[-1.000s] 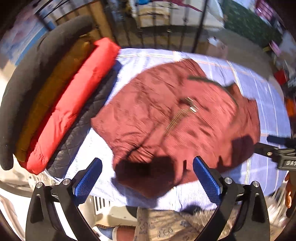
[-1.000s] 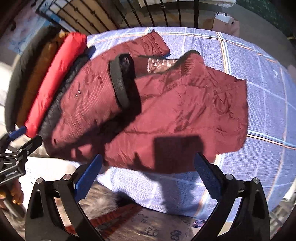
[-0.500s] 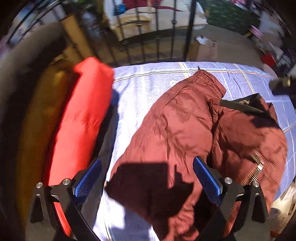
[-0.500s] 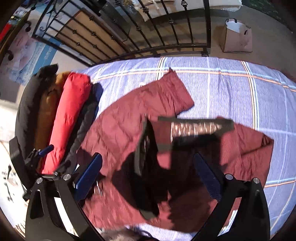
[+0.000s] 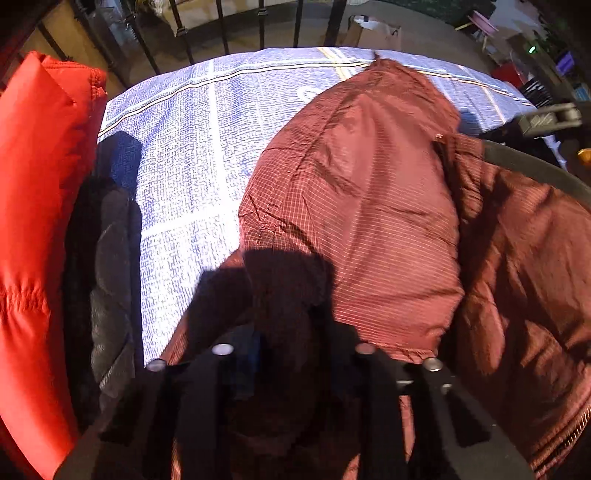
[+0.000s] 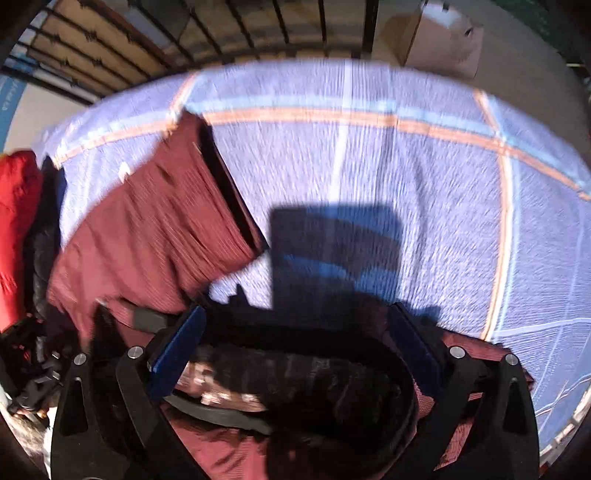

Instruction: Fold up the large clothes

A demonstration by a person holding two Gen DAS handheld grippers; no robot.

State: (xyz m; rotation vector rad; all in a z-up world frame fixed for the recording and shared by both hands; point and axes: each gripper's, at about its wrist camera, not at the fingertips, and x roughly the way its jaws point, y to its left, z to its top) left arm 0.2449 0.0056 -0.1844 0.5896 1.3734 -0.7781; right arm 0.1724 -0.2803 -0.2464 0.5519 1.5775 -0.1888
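A dark red puffy jacket (image 5: 369,206) lies on the blue checked bed sheet (image 5: 192,155). My left gripper (image 5: 291,354) is low over the jacket's near left edge, in deep shadow; its jaws have drawn close and look shut on the red fabric. In the right wrist view my right gripper (image 6: 295,350) is open, its blue pads (image 6: 177,350) on either side of the jacket's dark collar (image 6: 295,380). One sleeve (image 6: 166,221) stretches away to the upper left.
A stack of folded jackets, red (image 5: 37,221) on top and dark quilted (image 5: 107,280) beside it, lies along the left edge of the bed. A black metal bed rail (image 6: 258,29) runs along the far side. A paper bag (image 6: 439,40) stands beyond.
Both grippers have come down close to the jacket. The left one has narrowed from wide open onto the jacket's near edge. The right one has moved over the collar and stays open.
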